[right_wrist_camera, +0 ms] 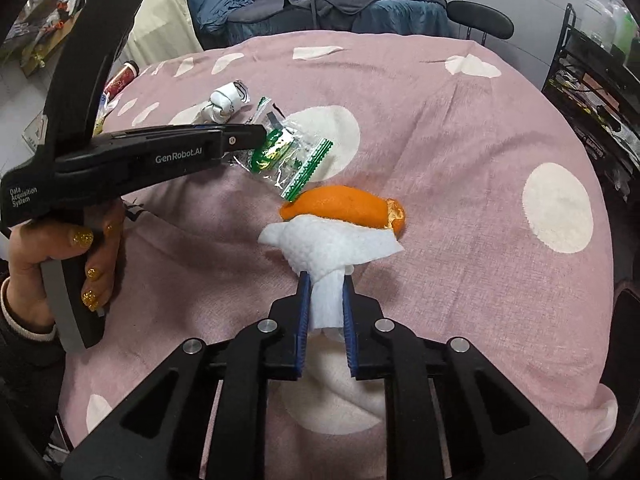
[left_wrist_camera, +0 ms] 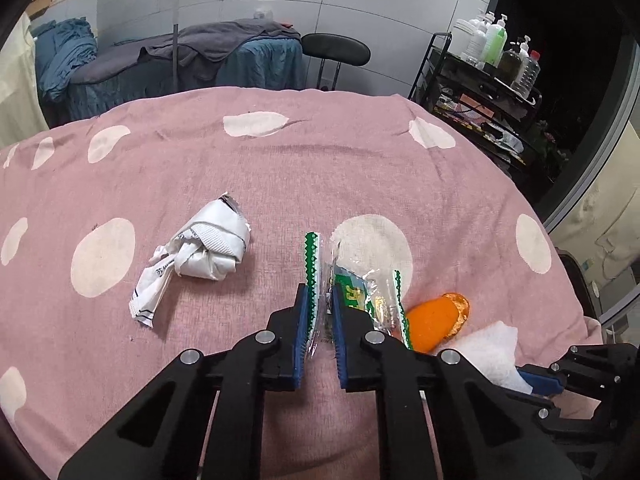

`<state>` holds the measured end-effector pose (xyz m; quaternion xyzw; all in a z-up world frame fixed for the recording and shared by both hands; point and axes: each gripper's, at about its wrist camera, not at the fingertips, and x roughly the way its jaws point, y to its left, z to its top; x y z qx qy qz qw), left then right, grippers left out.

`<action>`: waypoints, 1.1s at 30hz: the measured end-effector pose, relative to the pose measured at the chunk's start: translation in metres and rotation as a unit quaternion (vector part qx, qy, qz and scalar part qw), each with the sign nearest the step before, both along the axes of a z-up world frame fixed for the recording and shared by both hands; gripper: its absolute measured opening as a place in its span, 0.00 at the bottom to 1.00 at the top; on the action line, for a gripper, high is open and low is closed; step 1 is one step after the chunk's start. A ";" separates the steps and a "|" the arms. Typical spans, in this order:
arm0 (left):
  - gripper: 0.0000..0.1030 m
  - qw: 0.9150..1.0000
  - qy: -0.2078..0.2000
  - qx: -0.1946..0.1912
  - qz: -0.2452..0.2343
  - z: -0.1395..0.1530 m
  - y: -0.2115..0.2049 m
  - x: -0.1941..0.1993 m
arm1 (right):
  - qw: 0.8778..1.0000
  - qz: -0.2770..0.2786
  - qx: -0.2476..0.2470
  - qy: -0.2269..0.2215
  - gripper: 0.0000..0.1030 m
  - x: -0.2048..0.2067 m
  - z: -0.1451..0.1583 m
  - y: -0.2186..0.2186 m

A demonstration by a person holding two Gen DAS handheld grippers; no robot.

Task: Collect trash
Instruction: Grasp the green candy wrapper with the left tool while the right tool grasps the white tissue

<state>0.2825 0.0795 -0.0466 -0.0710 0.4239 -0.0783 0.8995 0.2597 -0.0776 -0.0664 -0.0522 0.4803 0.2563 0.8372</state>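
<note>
My left gripper [left_wrist_camera: 321,294] is shut on a clear plastic wrapper with green zigzag edges [left_wrist_camera: 362,292]; the wrapper also shows in the right wrist view [right_wrist_camera: 286,152], held just above the pink cloth. My right gripper [right_wrist_camera: 325,280] is shut on a white paper tissue [right_wrist_camera: 328,248], which also shows in the left wrist view [left_wrist_camera: 490,350]. An orange peel [right_wrist_camera: 344,208] lies on the cloth right behind the tissue, and shows in the left wrist view [left_wrist_camera: 434,322]. A crumpled white wrapper [left_wrist_camera: 200,254] lies to the left, apart from both grippers.
The pink cloth with white dots [left_wrist_camera: 280,168] covers the round table. A black stool [left_wrist_camera: 336,50] and a draped bed [left_wrist_camera: 224,52] stand behind. A black cart with bottles [left_wrist_camera: 492,76] stands at the right. A red can [right_wrist_camera: 120,80] sits off the table's left edge.
</note>
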 end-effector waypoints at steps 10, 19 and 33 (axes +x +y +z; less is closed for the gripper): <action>0.11 0.998 -0.054 -0.012 -0.001 0.027 -0.006 -0.048 | 0.998 -0.036 0.051 -0.023 0.16 -0.027 0.016 -0.035; 0.11 0.996 -0.077 -0.027 -0.023 0.041 -0.021 -0.082 | 0.992 -0.073 0.094 -0.034 0.16 -0.050 0.025 -0.067; 0.11 0.992 -0.095 -0.059 -0.063 0.046 -0.062 -0.114 | 0.975 -0.141 0.143 -0.091 0.16 -0.085 0.040 -0.129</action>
